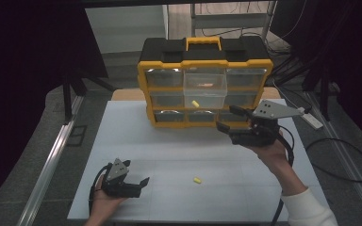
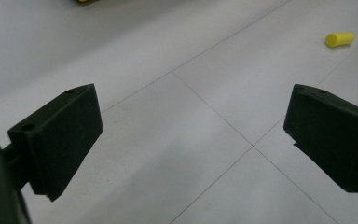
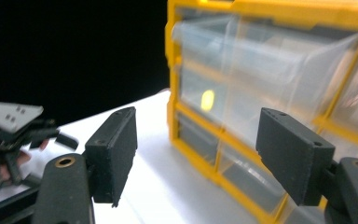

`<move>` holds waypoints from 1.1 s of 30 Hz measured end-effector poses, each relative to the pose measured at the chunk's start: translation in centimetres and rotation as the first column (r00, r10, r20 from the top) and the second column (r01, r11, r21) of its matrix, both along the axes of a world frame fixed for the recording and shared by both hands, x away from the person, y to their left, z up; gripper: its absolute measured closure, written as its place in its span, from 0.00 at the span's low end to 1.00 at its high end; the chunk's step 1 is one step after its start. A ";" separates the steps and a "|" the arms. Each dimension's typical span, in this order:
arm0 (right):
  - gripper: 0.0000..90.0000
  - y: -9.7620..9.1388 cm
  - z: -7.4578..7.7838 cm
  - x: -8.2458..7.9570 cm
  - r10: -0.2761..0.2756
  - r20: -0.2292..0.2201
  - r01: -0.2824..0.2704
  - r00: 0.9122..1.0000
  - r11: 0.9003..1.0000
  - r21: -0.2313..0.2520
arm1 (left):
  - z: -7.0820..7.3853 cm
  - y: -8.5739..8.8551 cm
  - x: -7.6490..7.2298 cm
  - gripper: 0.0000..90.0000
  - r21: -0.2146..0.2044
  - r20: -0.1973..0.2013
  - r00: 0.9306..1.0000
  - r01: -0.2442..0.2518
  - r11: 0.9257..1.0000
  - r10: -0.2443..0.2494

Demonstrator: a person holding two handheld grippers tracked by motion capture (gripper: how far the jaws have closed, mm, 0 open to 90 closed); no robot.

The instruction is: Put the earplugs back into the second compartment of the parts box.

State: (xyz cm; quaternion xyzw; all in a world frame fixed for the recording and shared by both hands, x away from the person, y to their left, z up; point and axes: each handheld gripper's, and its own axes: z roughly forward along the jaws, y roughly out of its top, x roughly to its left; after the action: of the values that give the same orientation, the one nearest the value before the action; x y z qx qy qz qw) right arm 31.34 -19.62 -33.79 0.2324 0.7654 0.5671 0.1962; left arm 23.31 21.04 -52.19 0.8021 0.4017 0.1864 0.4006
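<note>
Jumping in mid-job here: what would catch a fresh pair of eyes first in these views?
The yellow-and-black plastic drawer cabinet at the far edge of the white table stands out, its top and middle clear drawers in the centre column pulled out, a small yellow piece inside the middle one. The right gripper hovers open at the cabinet's lower right corner. A small yellow cylinder lies loose on the table right of the open left gripper.

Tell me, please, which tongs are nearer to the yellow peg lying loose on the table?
Left. The left tongs sit just left of the yellow peg, jaws open; the right tongs are up by the yellow organizer.
</note>
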 end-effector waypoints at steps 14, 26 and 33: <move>0.28 0.2 -4.0 -1.3 0.043 -0.089 -0.048 0.995 0.998 -0.048 | 0.0 0.0 0.0 0.05 -0.001 0.002 1.000 0.000 1.000 0.000; 0.27 1.9 -6.9 -0.8 0.081 -0.178 -0.107 0.981 0.984 -0.142 | 0.1 0.0 -0.1 0.05 -0.003 0.008 1.000 0.002 1.000 -0.002; 0.27 3.0 -8.4 -0.7 0.107 -0.229 -0.158 0.968 0.963 -0.218 | 0.0 0.0 -0.1 0.05 0.000 0.006 1.000 0.005 1.000 -0.005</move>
State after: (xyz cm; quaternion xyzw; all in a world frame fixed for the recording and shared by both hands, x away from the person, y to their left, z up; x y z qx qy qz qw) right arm 30.64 -16.60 -42.24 0.2157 0.8575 0.4564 0.0997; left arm 23.26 21.06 -52.16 0.8026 0.3985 0.1880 0.4020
